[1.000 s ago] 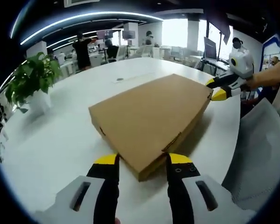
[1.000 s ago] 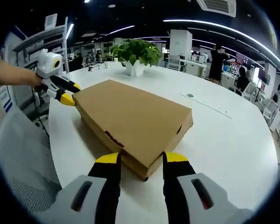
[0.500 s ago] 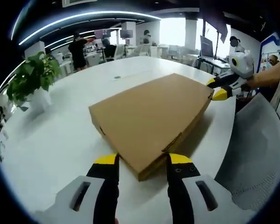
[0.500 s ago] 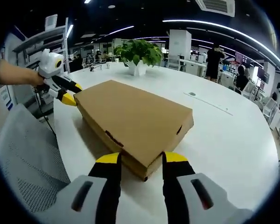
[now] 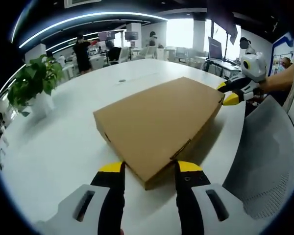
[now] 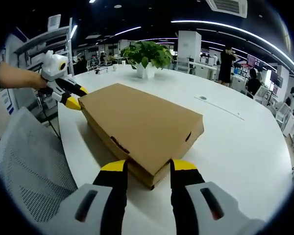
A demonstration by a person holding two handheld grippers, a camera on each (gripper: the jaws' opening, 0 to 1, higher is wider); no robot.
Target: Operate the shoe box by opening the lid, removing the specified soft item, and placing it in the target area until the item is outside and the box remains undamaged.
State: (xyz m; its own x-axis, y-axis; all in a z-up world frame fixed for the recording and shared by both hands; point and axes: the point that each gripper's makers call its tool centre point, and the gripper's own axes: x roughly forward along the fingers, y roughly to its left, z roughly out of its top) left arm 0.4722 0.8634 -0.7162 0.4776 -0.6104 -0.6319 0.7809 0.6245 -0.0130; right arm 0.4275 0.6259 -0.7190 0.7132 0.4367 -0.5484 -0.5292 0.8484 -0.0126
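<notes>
A closed brown cardboard shoe box (image 5: 159, 125) lies flat on the white table (image 5: 54, 147). In the left gripper view my left gripper (image 5: 150, 169) is open, its yellow-tipped jaws standing on either side of the box's near corner. At the box's far right corner my right gripper (image 5: 229, 93) is held by a hand. The right gripper view shows the same box (image 6: 142, 122) from the opposite end. There my right gripper (image 6: 148, 166) is open and straddles its own near corner. My left gripper (image 6: 71, 96) sits at the far left corner. The lid is down, so the contents are hidden.
A potted green plant (image 5: 32, 83) (image 6: 147, 54) stands on the table beyond the box. A grey mesh chair back (image 5: 269, 161) (image 6: 34, 166) stands close to the table's edge beside the box. People and desks are far behind.
The box and both grippers hold their places. The grey chair back has shifted in both views, showing more of itself beside the table's edge.
</notes>
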